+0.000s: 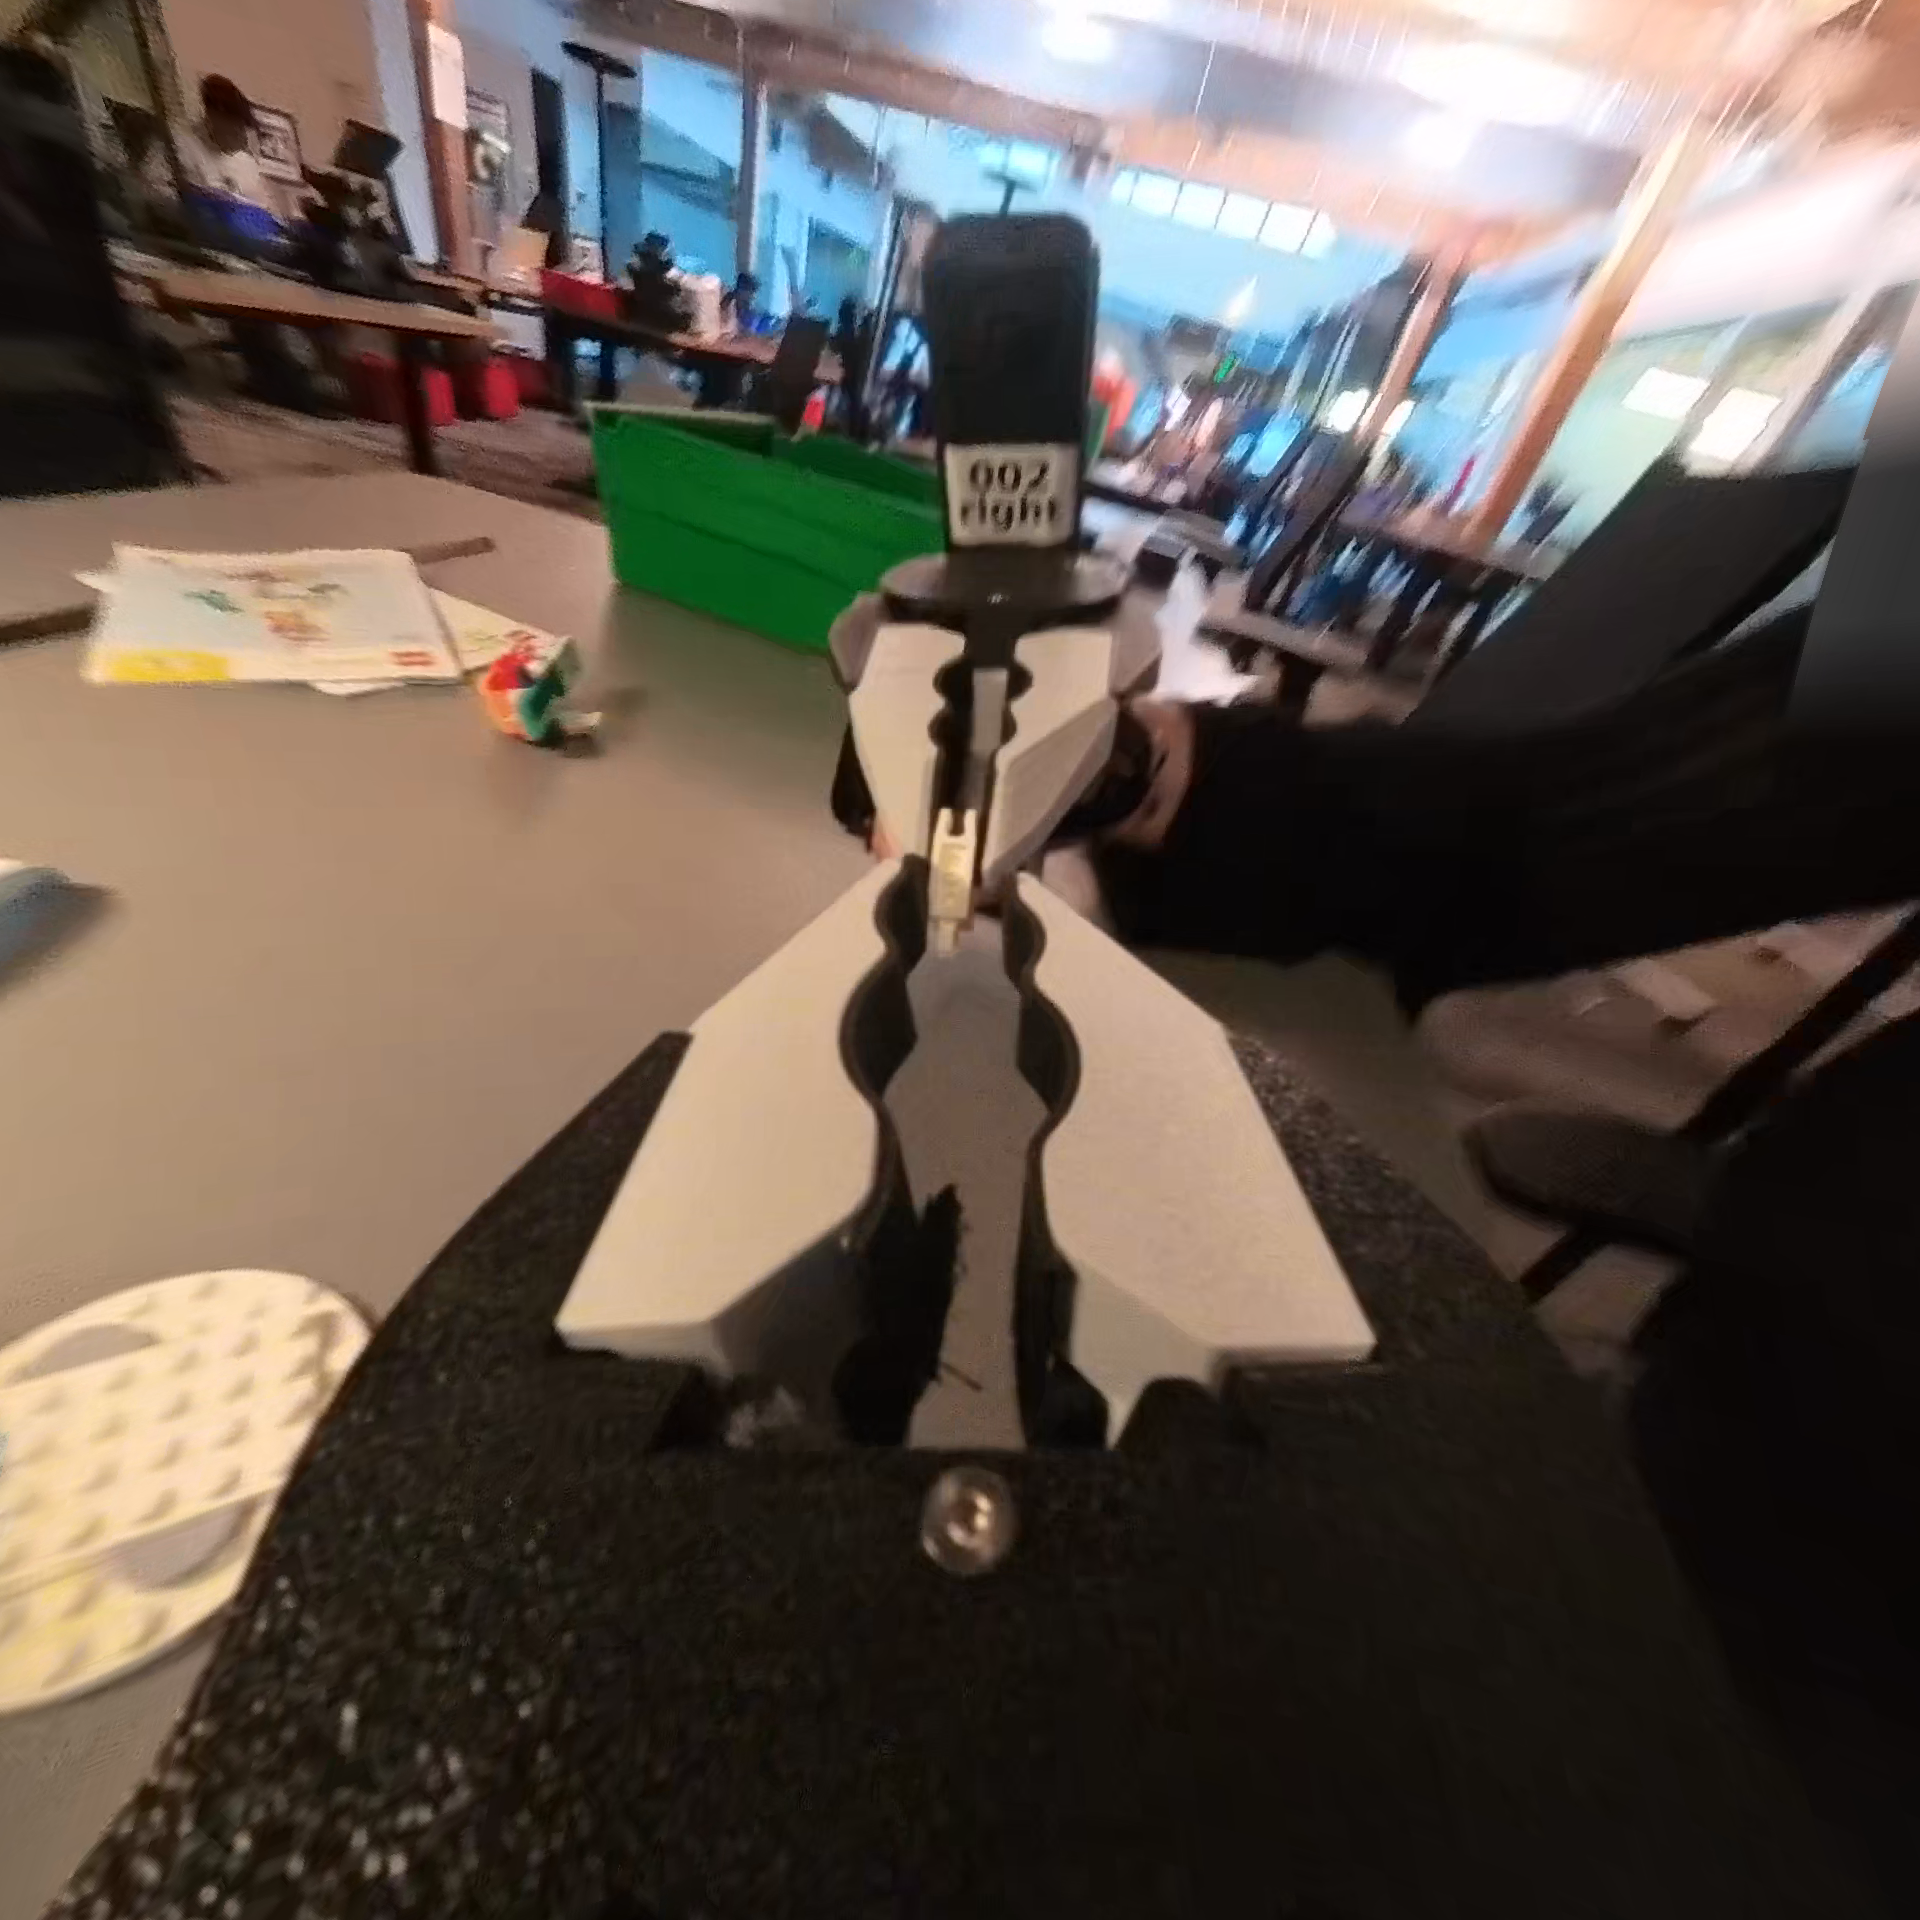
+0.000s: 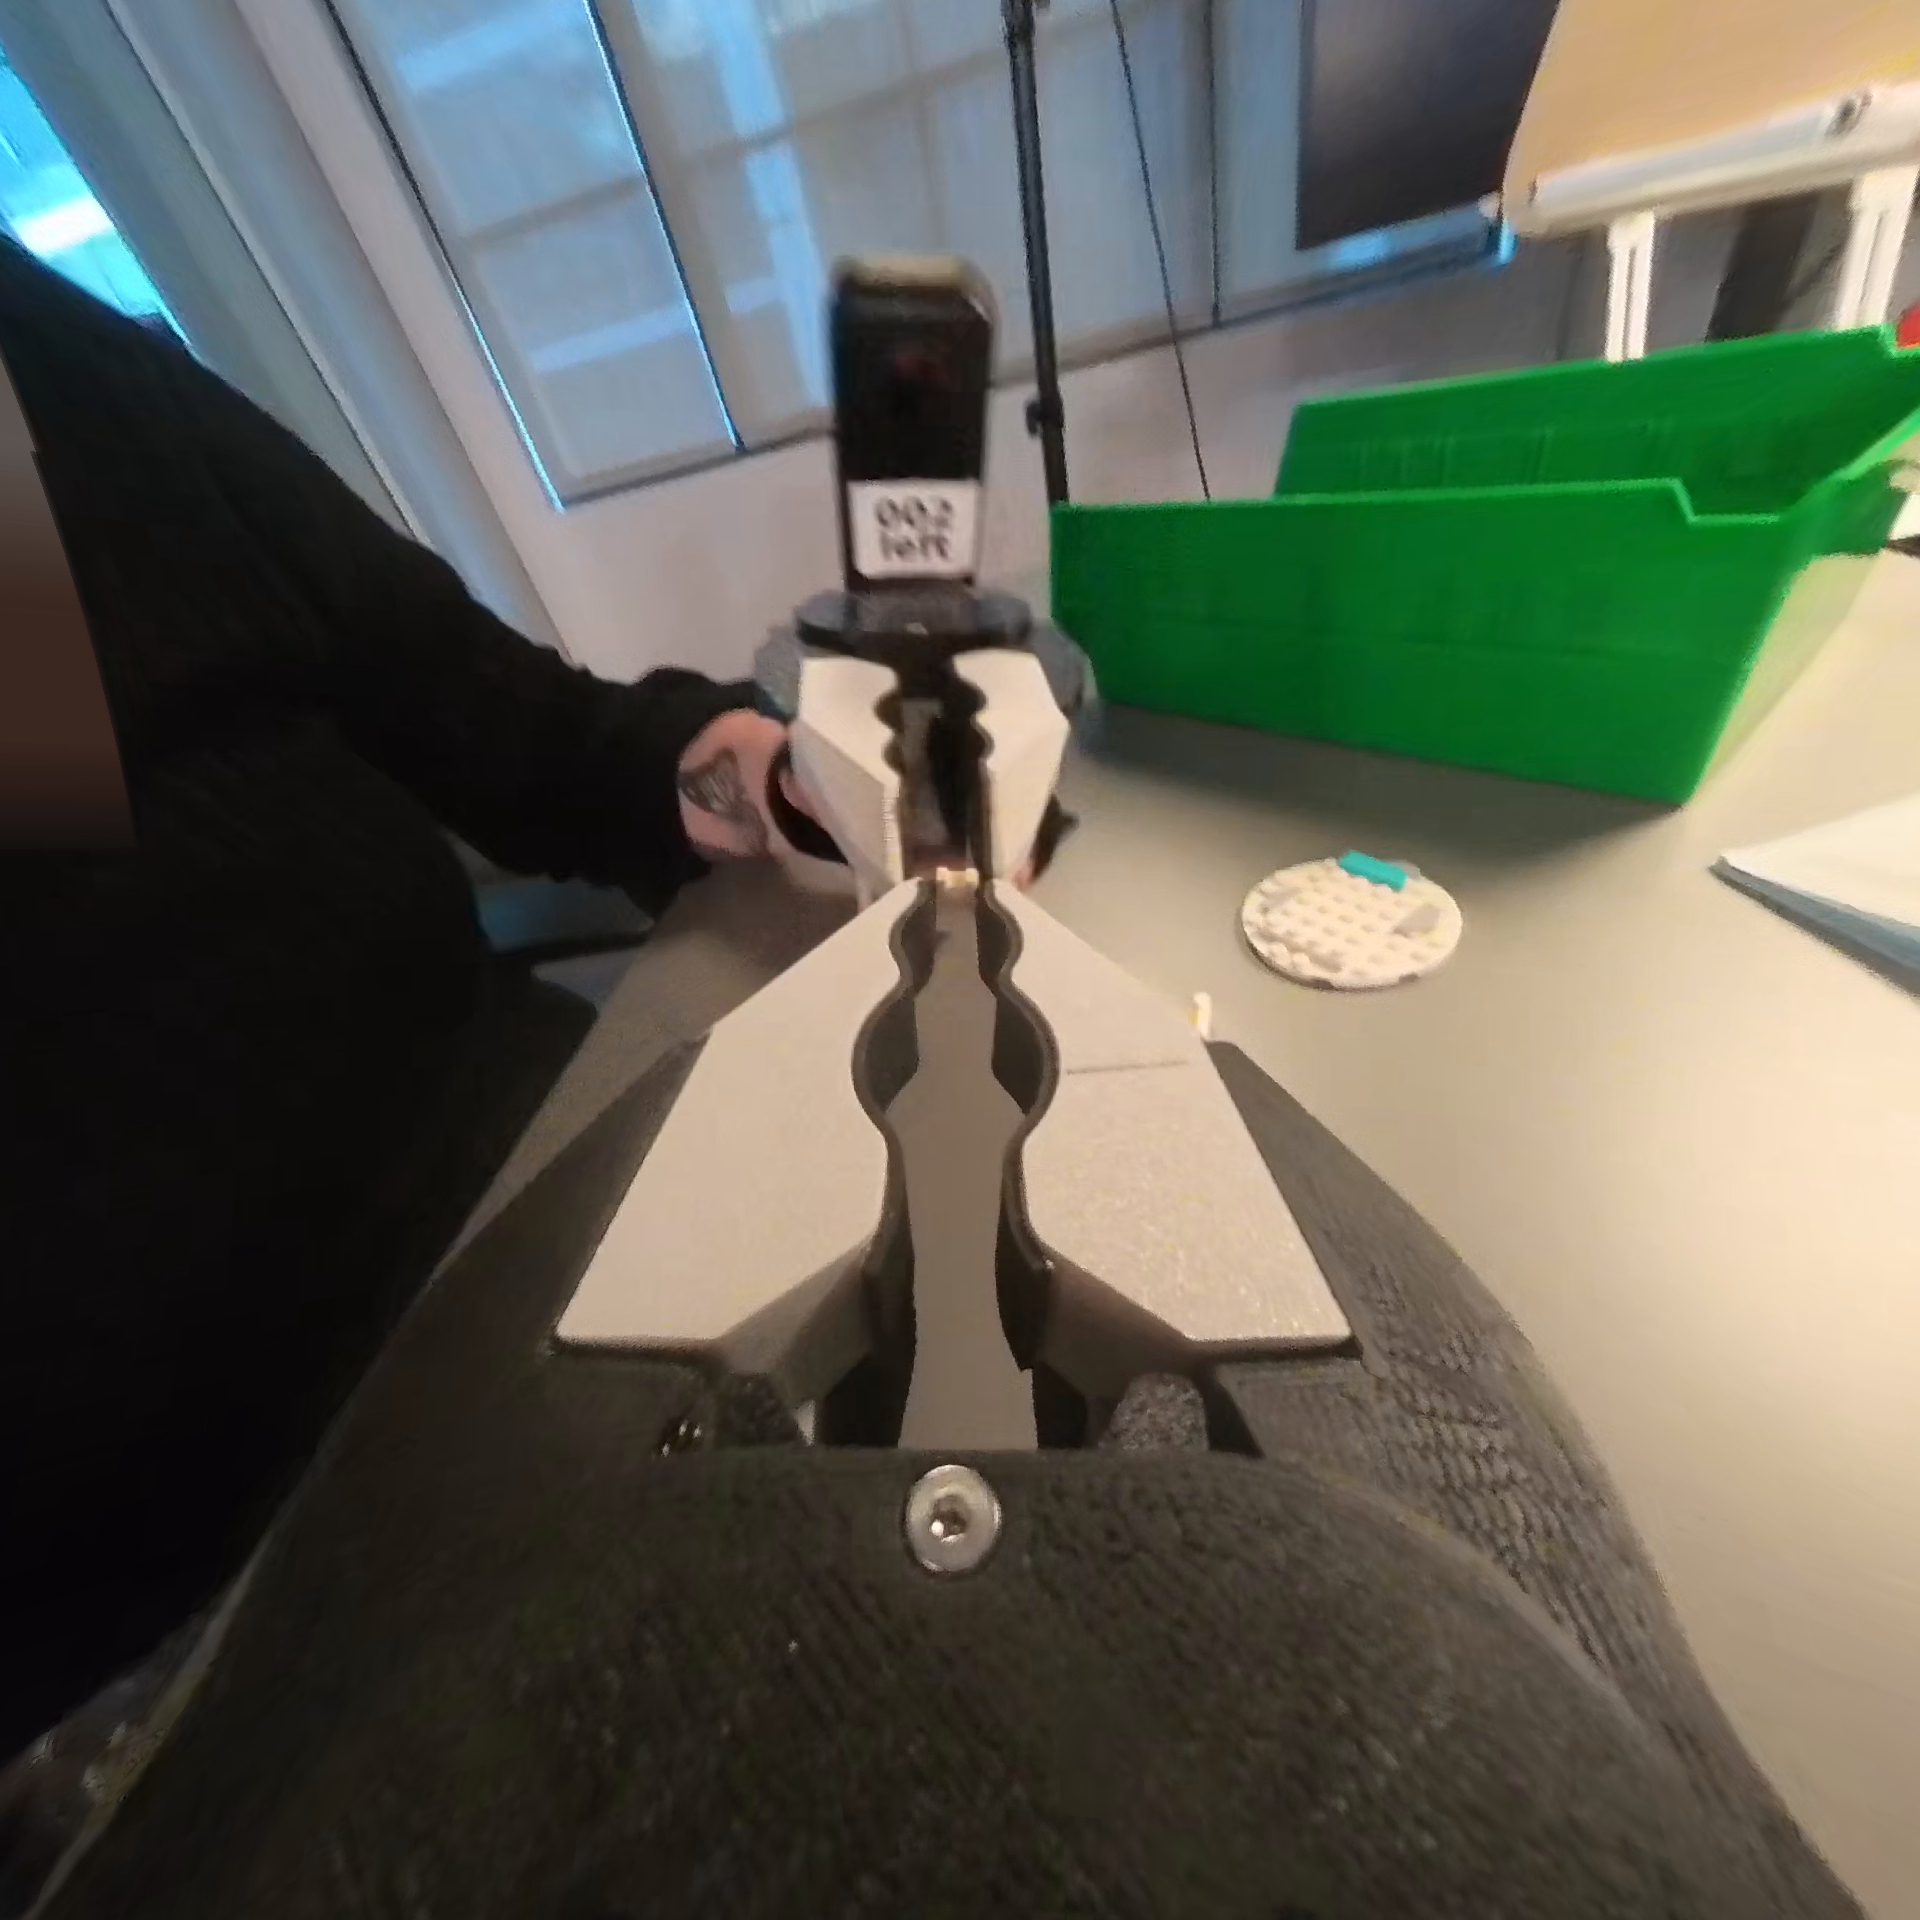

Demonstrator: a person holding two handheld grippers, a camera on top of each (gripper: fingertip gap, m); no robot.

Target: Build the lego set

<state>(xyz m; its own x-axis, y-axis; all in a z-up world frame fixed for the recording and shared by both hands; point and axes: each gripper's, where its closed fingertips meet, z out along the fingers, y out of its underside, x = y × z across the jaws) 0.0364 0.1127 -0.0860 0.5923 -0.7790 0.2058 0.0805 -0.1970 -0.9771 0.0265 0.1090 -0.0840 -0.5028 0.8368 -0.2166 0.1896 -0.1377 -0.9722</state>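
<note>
Both tools meet tip to tip above the grey counter [image 1: 312, 935]. The right tool [image 1: 951, 831] pinches a small cream plastic peg [image 1: 951, 883]; the left tool [image 1: 961, 914] stands slightly spread around the peg's other end.

The gripper fingers [image 1: 748, 1164] look like matt grey plastic on a rough, grainy black body [image 1: 727, 1662] with a shiny metal screw [image 1: 968, 1523]. At upper right of the right wrist view, the green bin [image 2: 1455, 623] is ribbed plastic on a smooth matt grey table [image 2: 1558, 1247].

Left gripper [image 1: 957, 914]: level, tip to tip with the other, fingers slightly apart around a small cream piece [image 1: 951, 878].
Right gripper [image 2: 954, 894]: facing it, fingers narrowly closed on that piece.
</note>
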